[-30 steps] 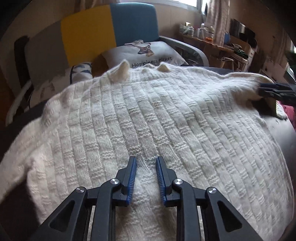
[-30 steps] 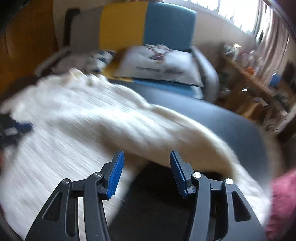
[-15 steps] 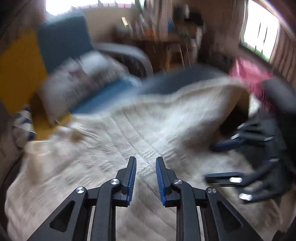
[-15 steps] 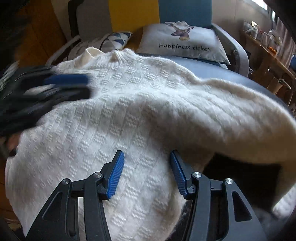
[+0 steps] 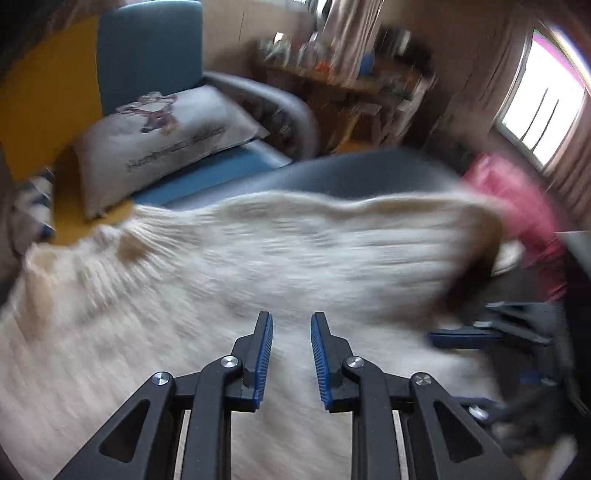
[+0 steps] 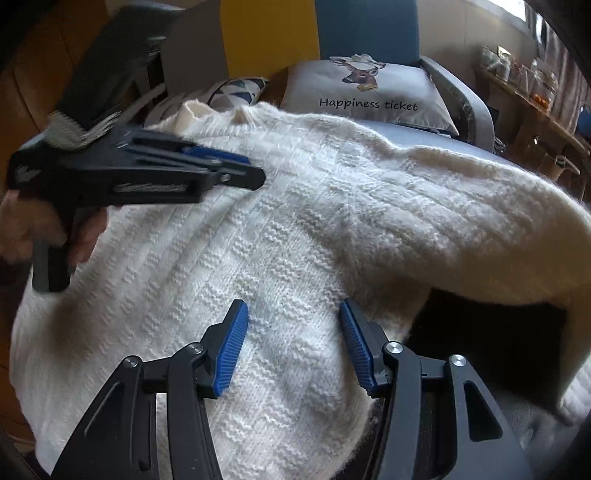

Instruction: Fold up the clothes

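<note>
One white sweater [image 6: 295, 229] lies spread over a dark table [image 6: 491, 325], one sleeve folded across its right side. Both grippers hover above it, gripping nothing: the right gripper [image 6: 293, 314] spread over the near hem, the left gripper [image 5: 291, 325] narrowly parted. Beyond stands a sofa [image 6: 365, 33] with two cushions [image 6: 369, 92].

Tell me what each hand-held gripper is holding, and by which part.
Nothing. The left hand-held gripper and right hand-held gripper are both open above the white sweater.
</note>
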Demonstrator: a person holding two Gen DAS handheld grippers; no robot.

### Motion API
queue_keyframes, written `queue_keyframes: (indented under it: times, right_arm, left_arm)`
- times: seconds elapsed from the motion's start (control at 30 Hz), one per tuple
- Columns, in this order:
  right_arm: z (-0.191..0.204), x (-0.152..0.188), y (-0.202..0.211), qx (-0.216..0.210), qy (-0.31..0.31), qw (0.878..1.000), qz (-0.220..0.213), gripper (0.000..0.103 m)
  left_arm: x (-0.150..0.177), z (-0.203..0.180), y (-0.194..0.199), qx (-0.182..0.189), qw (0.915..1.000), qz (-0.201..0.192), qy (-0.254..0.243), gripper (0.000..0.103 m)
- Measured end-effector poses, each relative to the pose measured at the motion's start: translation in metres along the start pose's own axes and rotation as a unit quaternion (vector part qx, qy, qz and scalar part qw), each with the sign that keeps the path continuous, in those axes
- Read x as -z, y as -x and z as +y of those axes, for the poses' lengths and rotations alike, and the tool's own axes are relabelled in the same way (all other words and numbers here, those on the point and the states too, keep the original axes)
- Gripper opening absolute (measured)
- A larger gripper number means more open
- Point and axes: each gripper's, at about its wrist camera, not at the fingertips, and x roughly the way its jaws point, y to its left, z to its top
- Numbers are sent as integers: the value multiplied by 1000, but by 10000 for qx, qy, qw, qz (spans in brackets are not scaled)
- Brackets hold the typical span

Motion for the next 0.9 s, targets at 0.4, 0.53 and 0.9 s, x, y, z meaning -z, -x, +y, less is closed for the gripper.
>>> queue_keyframes:
  times: [0.4, 0.53, 0.9]
  right_arm:
    - [-137, 109, 122, 2768, -78, 9605, -276, 57]
    - [-170, 105, 110, 3050, 78, 9522, -168, 57]
    - [-205, 71, 84, 2478, 524, 9673, 152, 30]
  left_arm:
    - [43, -71, 19, 37, 9974, -582, -425, 22]
    - [4, -86, 0, 49, 9966, -730, -387, 22]
    - [-29, -65, -70, 160, 9999, -6, 42, 21]
